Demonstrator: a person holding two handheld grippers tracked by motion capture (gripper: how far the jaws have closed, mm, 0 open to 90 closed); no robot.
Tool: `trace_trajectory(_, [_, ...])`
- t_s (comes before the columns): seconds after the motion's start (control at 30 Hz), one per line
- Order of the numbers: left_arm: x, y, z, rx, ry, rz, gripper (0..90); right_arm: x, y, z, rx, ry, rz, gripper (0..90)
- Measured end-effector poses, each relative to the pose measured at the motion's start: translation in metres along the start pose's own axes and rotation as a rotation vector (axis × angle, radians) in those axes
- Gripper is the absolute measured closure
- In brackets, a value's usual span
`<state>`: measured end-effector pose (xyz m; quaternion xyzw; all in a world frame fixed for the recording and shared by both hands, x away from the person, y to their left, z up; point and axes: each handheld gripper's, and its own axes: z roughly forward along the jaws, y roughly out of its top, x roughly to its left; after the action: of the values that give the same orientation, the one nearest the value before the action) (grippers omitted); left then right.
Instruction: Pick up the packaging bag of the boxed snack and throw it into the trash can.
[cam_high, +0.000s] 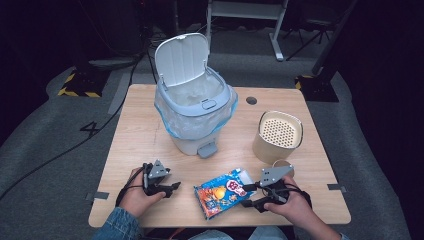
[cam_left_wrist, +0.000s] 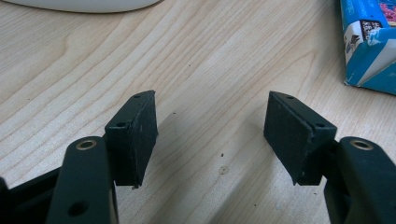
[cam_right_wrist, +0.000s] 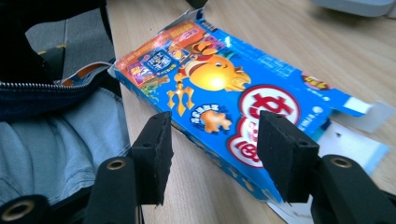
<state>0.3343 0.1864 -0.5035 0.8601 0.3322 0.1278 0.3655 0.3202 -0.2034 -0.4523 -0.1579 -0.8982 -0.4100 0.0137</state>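
Reaching for the flattened snack box (cam_high: 223, 193) at the table's (cam_high: 150, 135) near edge.
Right gripper (cam_high: 248, 195) spread astride its end, ready to pinch; left gripper (cam_high: 174, 187) spread, idle beside; lidded bin (cam_high: 192, 107) gaping behind.

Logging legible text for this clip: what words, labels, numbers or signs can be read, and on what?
"4": painted in black on the grey floor, left of the table.
Blue snack box: large white characters in red circles, stylised, not readable here.
Snack box small print and the label at its end: too small and blurred.
Bin and beige canister: no text seen.
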Motion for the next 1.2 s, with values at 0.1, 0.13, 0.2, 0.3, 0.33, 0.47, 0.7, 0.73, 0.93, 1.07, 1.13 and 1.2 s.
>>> trace_trajectory(0.1, [0.0,0.0,0.0,0.0,0.0,0.0,35.3,0.002,0.0,0.007,0.033,-0.013,-0.016,44.8])
trace_trajectory(0.13, [0.0,0.0,0.0,0.0,0.0,0.0,35.3,0.003,0.0,0.01,0.048,-0.015,-0.026,45.2])
trace_trajectory(0.2, [0.0,0.0,0.0,0.0,0.001,0.001,35.3,0.006,0.0,0.014,0.062,-0.01,-0.037,45.3])
trace_trajectory(0.3, [0.0,0.0,0.0,0.0,0.0,0.0,35.3,0.009,0.0,0.019,0.069,-0.004,-0.045,45.3])
trace_trajectory(0.33, [0.0,0.0,0.0,0.0,0.0,0.0,35.3,0.009,0.0,0.02,0.067,-0.003,-0.043,45.5])
trace_trajectory(0.47, [0.0,0.0,0.0,0.0,0.0,0.0,35.3,0.011,0.002,0.024,0.069,-0.005,-0.069,46.5])
trace_trajectory(0.7, [0.0,0.0,0.0,0.0,0.0,0.0,35.3,0.016,0.008,0.033,0.106,-0.027,-0.176,57.0])
trace_trajectory(0.73, [0.0,0.0,0.0,0.0,0.0,0.0,35.3,0.017,0.01,0.034,0.11,-0.027,-0.194,59.8])
trace_trajectory(0.93, [0.0,0.0,0.0,0.0,0.0,0.0,35.3,0.02,0.018,0.036,0.127,-0.006,-0.238,74.9])
trace_trajectory(1.07, [0.0,0.0,0.0,0.0,0.0,0.0,35.3,0.021,0.022,0.038,0.127,-0.008,-0.258,80.5])
trace_trajectory(1.13, [0.0,0.0,0.0,0.0,0.0,0.001,35.3,0.021,0.025,0.039,0.121,-0.016,-0.268,85.9])
trace_trajectory(1.2, [0.0,0.0,0.0,0.0,0.0,0.0,35.3,0.02,0.027,0.038,0.116,-0.02,-0.27,86.9])
